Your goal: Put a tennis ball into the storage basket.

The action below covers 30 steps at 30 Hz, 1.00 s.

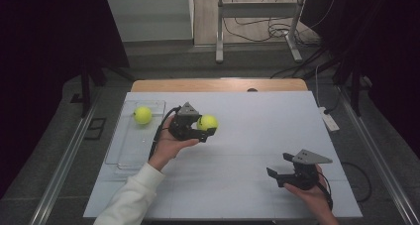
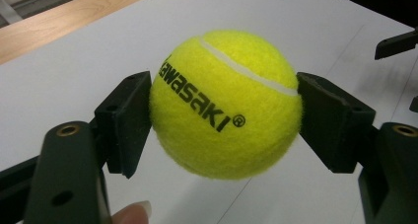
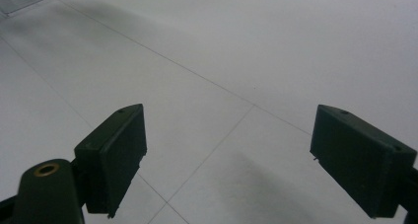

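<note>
My left gripper [image 1: 207, 127] is shut on a yellow tennis ball [image 1: 207, 121] above the middle of the white table; in the left gripper view the ball [image 2: 226, 103], printed "Kawasaki", sits squeezed between both black pads [image 2: 125, 118]. A second yellow tennis ball [image 1: 143, 115] lies at the far end of a clear tray [image 1: 126, 153] on the table's left. My right gripper [image 1: 278, 165] hovers near the front right of the table, open, with nothing between its fingers [image 3: 116, 155] but bare table surface.
The white table top [image 1: 247, 136] has a wooden strip along its far edge [image 1: 218, 84]. A white power strip [image 1: 329, 119] lies at the right edge. Beyond the table stand a metal frame and cables on the floor.
</note>
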{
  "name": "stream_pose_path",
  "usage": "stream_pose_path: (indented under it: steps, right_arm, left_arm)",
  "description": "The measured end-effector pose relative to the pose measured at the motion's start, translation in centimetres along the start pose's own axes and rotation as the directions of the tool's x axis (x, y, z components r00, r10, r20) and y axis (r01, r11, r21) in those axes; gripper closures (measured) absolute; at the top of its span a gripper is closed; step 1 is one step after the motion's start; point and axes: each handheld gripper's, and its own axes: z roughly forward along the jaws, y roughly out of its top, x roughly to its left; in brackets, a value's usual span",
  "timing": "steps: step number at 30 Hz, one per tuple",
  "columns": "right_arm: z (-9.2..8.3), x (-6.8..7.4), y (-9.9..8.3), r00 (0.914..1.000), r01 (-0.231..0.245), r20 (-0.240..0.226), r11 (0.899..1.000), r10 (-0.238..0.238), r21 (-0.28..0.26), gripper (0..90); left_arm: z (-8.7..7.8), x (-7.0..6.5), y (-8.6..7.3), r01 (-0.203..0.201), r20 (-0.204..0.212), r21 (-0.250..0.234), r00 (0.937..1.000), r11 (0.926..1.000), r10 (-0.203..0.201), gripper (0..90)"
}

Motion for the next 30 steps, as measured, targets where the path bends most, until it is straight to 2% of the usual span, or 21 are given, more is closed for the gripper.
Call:
stream_pose_path:
  steps: [30]
  right_arm:
    - [-0.2, -0.1, -0.1, 1.0, 0.003, 0.005, 1.0, -0.003, 0.001, 14.5]
  left_arm:
    - [-2.5, 1.3, -0.8, 0.028, -0.033, -0.03, 0.999, 0.9992, -0.029, 26.8]
